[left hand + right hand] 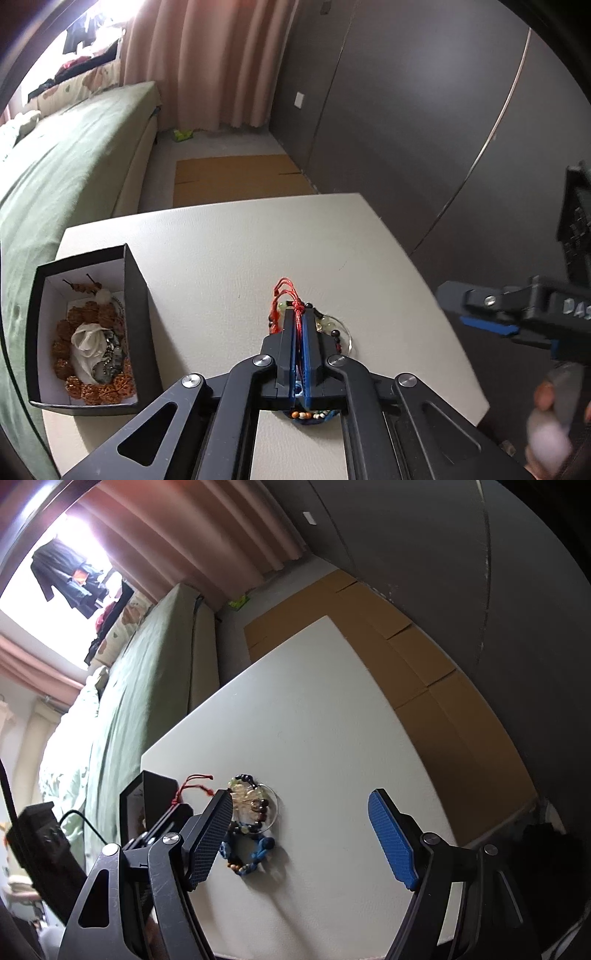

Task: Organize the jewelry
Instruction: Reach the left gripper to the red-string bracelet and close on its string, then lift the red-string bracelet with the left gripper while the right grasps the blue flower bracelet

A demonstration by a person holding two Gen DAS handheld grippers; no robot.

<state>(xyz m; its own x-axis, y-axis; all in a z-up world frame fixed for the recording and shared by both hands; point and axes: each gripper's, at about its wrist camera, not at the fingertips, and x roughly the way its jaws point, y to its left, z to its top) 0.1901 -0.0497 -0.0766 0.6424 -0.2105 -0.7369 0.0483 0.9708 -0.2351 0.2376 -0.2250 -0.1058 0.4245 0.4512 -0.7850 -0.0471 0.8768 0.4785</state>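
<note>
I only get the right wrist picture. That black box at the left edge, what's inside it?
Observer: The black box holds a brown bead bracelet around a white cloth flower.
Operator: And the other tool?
Observer: The left gripper is shut on the red cord of the jewelry pile on the table.
Operator: Does my tool hold anything?
Observer: No, the right gripper is open and empty.

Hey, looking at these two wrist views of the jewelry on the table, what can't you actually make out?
- Left wrist view: the left gripper covers most of the jewelry pile; only the red cord shows.
- Right wrist view: the black box interior is hidden by its wall.
- Left wrist view: the hand is blurred and cut off.
</note>
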